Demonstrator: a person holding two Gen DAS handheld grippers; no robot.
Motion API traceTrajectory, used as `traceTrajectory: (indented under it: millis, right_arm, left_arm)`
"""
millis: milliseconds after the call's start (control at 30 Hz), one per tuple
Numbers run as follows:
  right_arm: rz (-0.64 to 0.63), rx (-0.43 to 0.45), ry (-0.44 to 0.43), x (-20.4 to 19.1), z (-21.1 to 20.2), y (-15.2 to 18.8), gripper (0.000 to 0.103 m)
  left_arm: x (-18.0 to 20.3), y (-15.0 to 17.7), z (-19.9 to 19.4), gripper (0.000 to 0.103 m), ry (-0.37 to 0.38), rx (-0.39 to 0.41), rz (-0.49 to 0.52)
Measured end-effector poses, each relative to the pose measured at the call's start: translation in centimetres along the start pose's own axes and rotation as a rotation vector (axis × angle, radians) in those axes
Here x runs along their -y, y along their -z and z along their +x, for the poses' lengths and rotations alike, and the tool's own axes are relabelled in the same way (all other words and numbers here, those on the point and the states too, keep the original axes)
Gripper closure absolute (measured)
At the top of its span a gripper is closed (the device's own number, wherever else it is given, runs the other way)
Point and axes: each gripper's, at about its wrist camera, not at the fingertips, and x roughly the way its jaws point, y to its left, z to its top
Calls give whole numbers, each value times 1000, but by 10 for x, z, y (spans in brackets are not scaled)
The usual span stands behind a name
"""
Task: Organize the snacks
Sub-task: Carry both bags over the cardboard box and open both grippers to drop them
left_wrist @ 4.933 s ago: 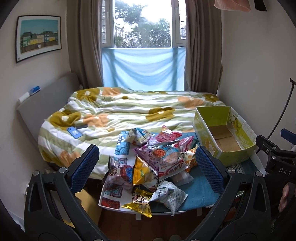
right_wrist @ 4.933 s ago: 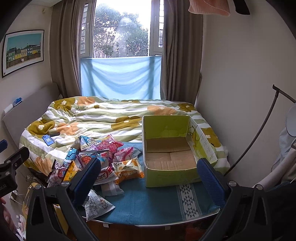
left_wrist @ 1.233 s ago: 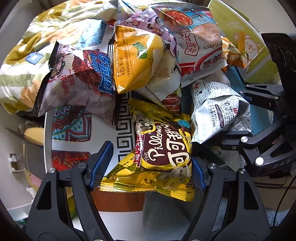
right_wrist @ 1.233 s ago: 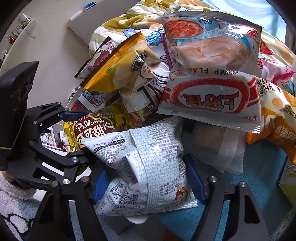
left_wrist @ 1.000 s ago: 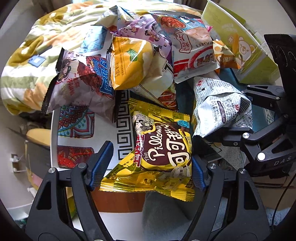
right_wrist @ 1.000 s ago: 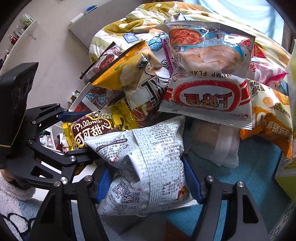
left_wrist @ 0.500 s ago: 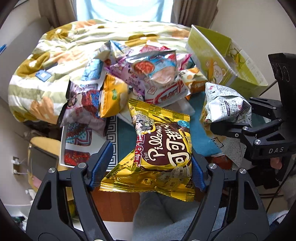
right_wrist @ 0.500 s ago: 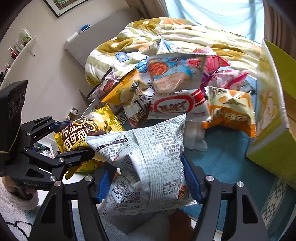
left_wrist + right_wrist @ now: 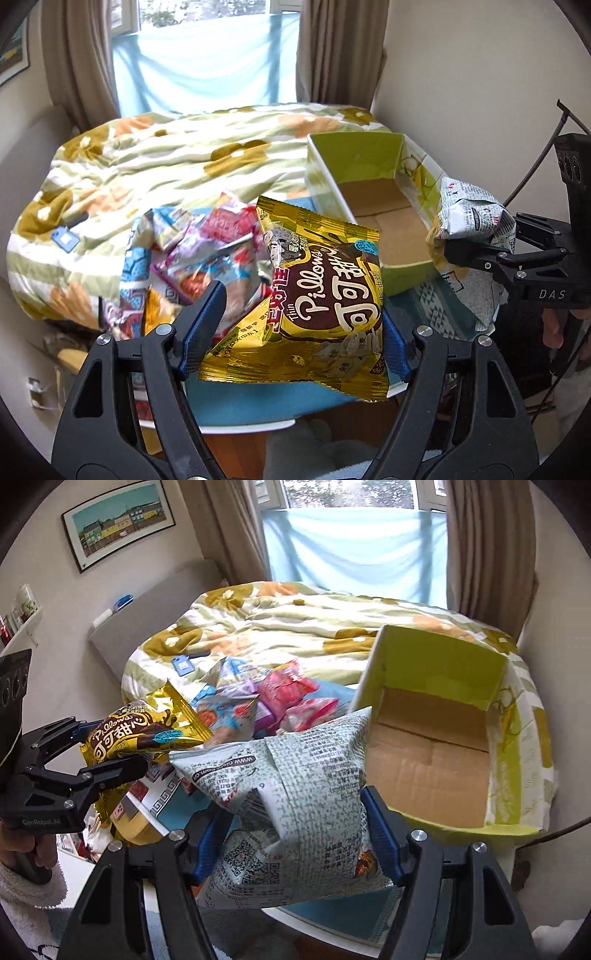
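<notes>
My left gripper [image 9: 295, 325] is shut on a gold and brown Pillows snack bag [image 9: 317, 295] and holds it in the air above the table's near edge. It also shows in the right wrist view [image 9: 144, 731]. My right gripper [image 9: 295, 834] is shut on a white printed snack bag [image 9: 291, 805], lifted just left of the open green cardboard box [image 9: 436, 672]. That bag also shows at the right of the left wrist view [image 9: 469, 225]. The box [image 9: 354, 155] has nothing in it. A pile of snack bags [image 9: 207, 251] lies on the table.
The round table has a blue cloth [image 9: 258, 398] and stands against a bed with a floral quilt [image 9: 166, 158]. A small blue card [image 9: 181, 664] lies on the quilt. A curtained window [image 9: 354, 542] is behind the bed.
Both grippers have risen and tilted up from the pile with their bags. The view now takes in the bed, window and box. The white bag has moved towards the box.
</notes>
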Motion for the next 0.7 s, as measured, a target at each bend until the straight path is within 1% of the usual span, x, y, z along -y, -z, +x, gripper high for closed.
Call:
traceTrajectory:
  millis: [167,233,333,433,500,633,700]
  right_arm:
    - [129,71,70,49,-31,-19,38]
    - [179,98,109,69,-42,-25,38]
    - [229,116,188,96,-51,-35,38]
    - [287,125,202,122,-52,-47,38]
    - [310,126,213,137,-48,-56,38]
    - [327,109,205,162,-29,-75,38]
    - [325,94,211,173,-16,-85,38]
  left_arm:
    - [31,-47,28,29,42,24,26]
    - [41,-64,43,29,52,23,33]
    - [56,-91,69,29,52,23,50]
    - [66,-114,103,29,53,8,58]
    - [71,-130,128,29,56,-17,55]
    - [79,-158,177,29,76,-58,53]
    - [83,-166,198,29,82,-83,50]
